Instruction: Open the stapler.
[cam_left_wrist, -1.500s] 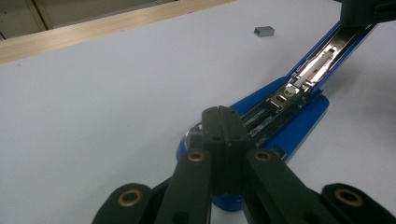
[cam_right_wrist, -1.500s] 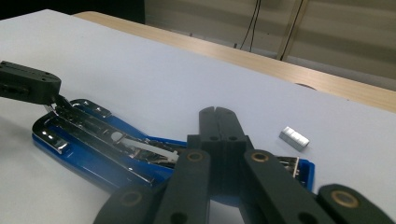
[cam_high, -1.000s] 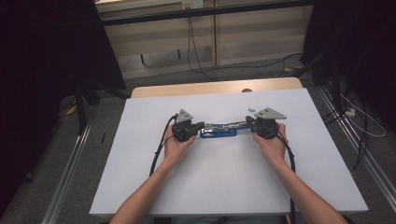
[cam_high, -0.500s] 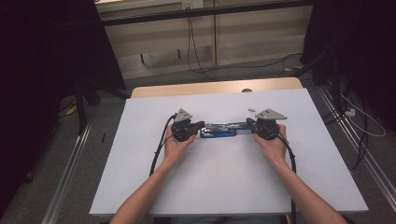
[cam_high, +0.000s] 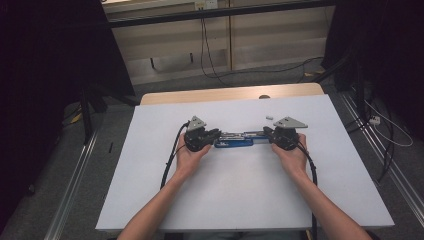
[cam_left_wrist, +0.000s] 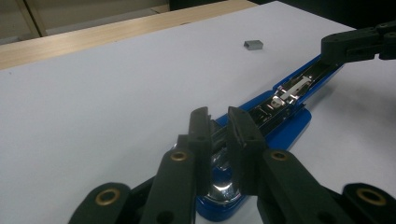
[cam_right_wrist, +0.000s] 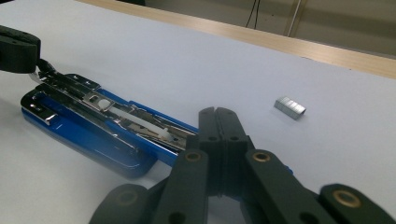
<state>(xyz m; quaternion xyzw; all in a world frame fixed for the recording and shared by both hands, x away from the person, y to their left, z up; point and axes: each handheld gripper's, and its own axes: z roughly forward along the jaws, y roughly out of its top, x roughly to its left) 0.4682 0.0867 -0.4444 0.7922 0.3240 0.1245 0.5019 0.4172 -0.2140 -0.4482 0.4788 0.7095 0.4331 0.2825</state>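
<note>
The left gripper (cam_left_wrist: 218, 122) sits over one end of a blue plastic stapler with shiny metal insides (cam_left_wrist: 280, 112). Its jaws have just been opening a little, and there is now a small gap between them. The stapler's shiny end is down in that gap, but the pads do not look like they press on it, so this claw has let go.

The right gripper (cam_right_wrist: 219, 122) is squeezed tight, its two black jaws pressed flat together. It sits at the other end of the stapler (cam_right_wrist: 100, 126), and I cannot tell if it pinches a thin part of the lid or just rests there.

The stapler (cam_high: 234, 140) lies flat in the middle of the big white table top (cam_high: 240, 200), stretched between the two grippers. It is swung wide open, so the long metal track where the staples go faces up. That opening part looks done.

A small grey block of metal staples (cam_right_wrist: 290, 107) lies on the white top, near the right gripper and apart from the stapler. It is not in the track yet. I think what is left is to pick up that block, slide it into the track and close the lid.

Both of the person's forearms come in from the near edge. The left hand (cam_high: 189, 152) and the right hand (cam_high: 290, 155) rest low on the table, with the grippers pointing in toward each other.
</note>
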